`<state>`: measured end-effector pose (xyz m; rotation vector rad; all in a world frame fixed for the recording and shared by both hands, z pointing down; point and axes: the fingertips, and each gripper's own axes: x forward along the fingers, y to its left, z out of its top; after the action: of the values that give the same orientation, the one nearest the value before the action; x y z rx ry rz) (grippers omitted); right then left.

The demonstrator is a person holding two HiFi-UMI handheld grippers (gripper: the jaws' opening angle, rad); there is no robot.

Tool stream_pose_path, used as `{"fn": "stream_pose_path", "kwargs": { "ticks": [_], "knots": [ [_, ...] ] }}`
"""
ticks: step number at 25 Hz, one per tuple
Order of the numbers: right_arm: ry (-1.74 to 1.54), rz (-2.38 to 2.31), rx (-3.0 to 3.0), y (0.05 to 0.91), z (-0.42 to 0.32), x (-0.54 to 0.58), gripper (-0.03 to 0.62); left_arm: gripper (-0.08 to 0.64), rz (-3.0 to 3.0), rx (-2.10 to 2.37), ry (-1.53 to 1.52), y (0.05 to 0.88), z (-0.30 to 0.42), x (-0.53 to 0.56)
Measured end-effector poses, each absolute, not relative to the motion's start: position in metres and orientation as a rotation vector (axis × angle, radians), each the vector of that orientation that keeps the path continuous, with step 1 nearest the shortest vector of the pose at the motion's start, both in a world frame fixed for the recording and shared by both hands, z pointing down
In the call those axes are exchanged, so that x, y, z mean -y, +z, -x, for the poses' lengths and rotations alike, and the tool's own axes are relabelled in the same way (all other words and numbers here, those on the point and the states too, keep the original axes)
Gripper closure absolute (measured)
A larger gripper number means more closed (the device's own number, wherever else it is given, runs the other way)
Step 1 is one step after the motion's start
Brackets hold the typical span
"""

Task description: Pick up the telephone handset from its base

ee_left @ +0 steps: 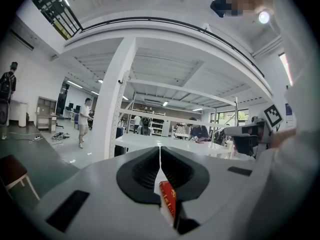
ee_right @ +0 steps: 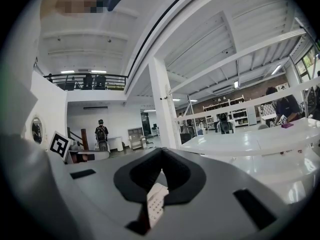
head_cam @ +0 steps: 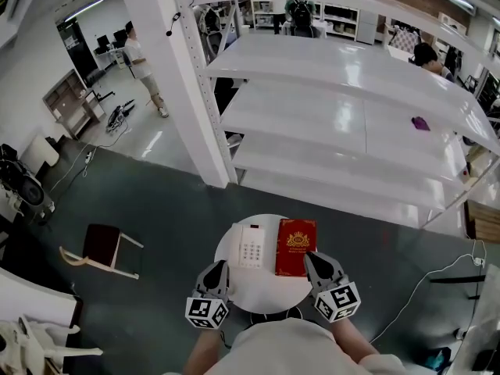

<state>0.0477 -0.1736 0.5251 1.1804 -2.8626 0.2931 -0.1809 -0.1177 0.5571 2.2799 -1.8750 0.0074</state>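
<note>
A white telephone [head_cam: 251, 246] lies on a small round white table [head_cam: 262, 291], its handset resting on the base. A red book [head_cam: 296, 247] lies just right of it. My left gripper [head_cam: 223, 265] is shut and hangs over the table's left edge, pointing forward just short of the phone. My right gripper [head_cam: 310, 257] is shut at the book's near right corner. In the left gripper view the jaws of the left gripper [ee_left: 160, 156] meet, with the red book [ee_left: 168, 202] showing beneath them. Under the right gripper [ee_right: 161, 173] the telephone's keypad [ee_right: 155, 205] shows.
A tall white shelving rack [head_cam: 351, 116] stands beyond the table, with a small purple item [head_cam: 420, 123] on one shelf. A dark-seated chair [head_cam: 101, 248] stands on the floor to the left. A white cable [head_cam: 437, 276] runs across the floor at the right. People stand far off.
</note>
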Motion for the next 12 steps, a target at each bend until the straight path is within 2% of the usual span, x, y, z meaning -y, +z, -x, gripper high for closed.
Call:
{"fn": "stream_pose_path", "kwargs": {
  "ticks": [12],
  "knots": [
    [0.325, -1.19, 2.827, 0.533, -0.04, 0.186, 0.583, 0.538, -2.139, 1.835, 0.176, 0.63, 0.2, 0.123]
  ]
}}
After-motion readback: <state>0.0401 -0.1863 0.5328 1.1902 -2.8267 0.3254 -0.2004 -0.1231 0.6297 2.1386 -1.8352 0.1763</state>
